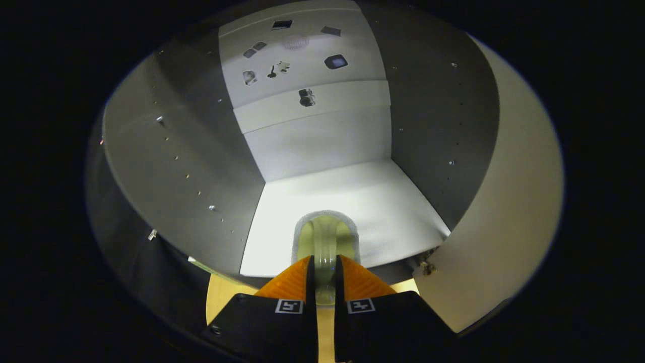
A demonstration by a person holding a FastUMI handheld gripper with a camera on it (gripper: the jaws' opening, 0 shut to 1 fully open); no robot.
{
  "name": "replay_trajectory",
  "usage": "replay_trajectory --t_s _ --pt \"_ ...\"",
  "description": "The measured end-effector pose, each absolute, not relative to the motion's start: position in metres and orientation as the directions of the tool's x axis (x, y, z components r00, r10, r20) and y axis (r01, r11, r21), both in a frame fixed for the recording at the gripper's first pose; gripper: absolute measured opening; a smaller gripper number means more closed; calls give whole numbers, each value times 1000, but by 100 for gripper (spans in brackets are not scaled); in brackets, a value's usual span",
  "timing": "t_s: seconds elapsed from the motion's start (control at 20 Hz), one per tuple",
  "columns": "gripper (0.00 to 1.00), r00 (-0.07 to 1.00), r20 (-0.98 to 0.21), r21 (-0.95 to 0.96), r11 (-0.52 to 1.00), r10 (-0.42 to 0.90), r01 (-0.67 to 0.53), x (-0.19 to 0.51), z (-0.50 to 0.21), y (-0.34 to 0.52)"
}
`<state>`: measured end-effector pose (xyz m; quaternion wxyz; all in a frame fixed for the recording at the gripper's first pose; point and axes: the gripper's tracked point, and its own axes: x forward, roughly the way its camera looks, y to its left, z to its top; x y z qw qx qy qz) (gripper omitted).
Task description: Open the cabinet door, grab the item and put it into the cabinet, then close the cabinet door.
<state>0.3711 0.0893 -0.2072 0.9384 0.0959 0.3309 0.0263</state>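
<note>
Scrub brush (325,237) clamped between tool (325,267) fingers, over open cabinet (352,201) floor

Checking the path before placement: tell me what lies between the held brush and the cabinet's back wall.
In the gripper view, only bare white cabinet floor lies between the brush, clamped in the tool, and the back wall.

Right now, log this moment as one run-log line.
stage: placing item | gripper: shut on brush handle | brush: over cabinet floor | cabinet door: open at right
</note>
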Motion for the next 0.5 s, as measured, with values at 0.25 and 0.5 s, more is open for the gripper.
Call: replay_trajectory --t_s 0.25,0.5 --pt "17 770 -634 169 984 71 49 407 -218 81" --pt "17 746 -664 169 983 55 78 432 -238 78"
